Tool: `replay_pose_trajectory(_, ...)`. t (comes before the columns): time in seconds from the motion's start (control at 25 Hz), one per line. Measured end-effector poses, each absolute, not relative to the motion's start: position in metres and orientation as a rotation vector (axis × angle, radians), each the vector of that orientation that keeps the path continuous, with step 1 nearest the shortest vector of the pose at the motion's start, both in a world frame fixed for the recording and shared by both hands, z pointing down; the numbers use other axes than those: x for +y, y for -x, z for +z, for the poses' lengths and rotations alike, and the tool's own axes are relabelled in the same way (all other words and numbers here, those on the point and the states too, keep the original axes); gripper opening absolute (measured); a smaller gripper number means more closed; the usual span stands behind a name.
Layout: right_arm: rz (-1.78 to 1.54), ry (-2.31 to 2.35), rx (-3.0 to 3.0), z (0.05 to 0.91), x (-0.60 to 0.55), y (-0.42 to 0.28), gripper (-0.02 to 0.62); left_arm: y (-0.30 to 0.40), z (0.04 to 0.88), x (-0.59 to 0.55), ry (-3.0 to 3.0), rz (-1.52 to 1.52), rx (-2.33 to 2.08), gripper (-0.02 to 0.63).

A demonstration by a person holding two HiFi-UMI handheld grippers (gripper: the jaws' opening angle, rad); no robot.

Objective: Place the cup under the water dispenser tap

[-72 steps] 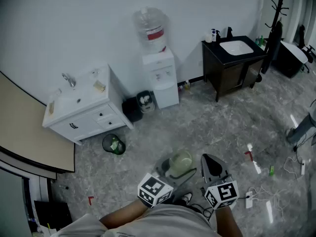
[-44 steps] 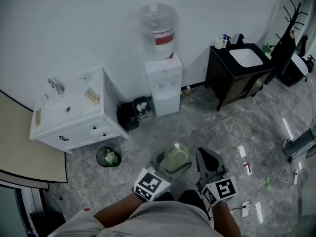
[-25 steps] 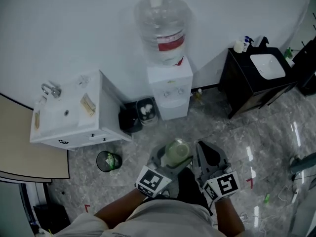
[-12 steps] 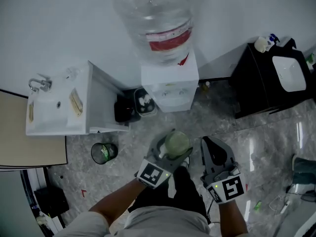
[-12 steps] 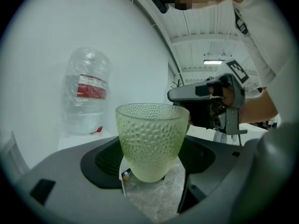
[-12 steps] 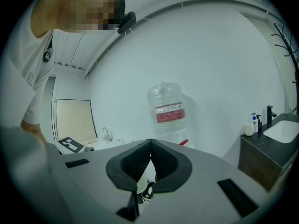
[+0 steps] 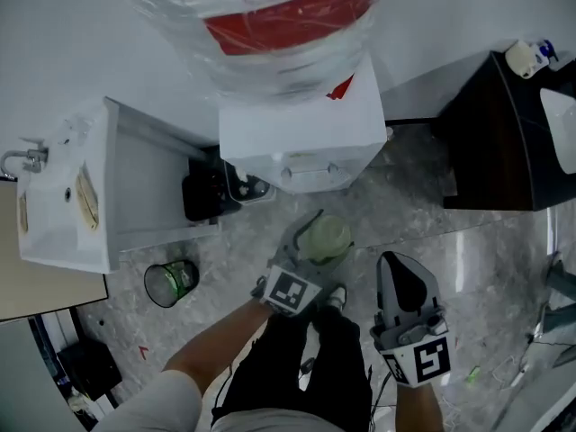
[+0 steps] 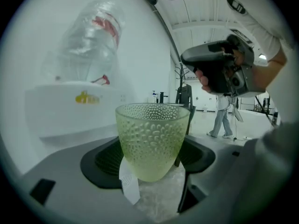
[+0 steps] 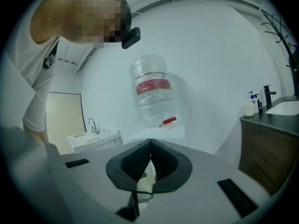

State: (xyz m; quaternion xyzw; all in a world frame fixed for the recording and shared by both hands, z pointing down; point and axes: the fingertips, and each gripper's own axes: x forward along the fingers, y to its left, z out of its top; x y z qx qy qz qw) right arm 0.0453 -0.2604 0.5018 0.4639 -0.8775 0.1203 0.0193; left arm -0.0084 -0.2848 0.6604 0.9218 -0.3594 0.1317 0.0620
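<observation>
A pale green dimpled glass cup (image 7: 324, 239) (image 8: 152, 143) stands upright between the jaws of my left gripper (image 7: 310, 255) (image 8: 152, 160), which is shut on it. The white water dispenser (image 7: 301, 142) (image 8: 70, 111) (image 9: 156, 132) with its clear bottle (image 7: 270, 16) (image 9: 150, 90) on top stands against the wall just ahead of the cup. Its tap panel (image 7: 310, 165) faces me. My right gripper (image 7: 403, 286) (image 9: 148, 155) hangs lower right of the cup, jaws together with nothing between them.
A white sink cabinet (image 7: 72, 196) stands left of the dispenser, with a black bin (image 7: 216, 192) between them. A round waste basket (image 7: 169, 280) sits on the grey marble floor. A dark vanity (image 7: 513, 133) is at the right. My legs are below.
I have walked up to the dispenser, which now fills the top of the head view. Both grippers came forward and down with me, the cup still held in the left one.
</observation>
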Motion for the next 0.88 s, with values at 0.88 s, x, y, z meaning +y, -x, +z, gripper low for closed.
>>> replay_pose_trajectory(0.88,0.420,-1.380,-2.731,0.635,-0.316,-0.045,0.015,0.009,0.910,-0.413,-2.591,0.509,-1.255,0.364)
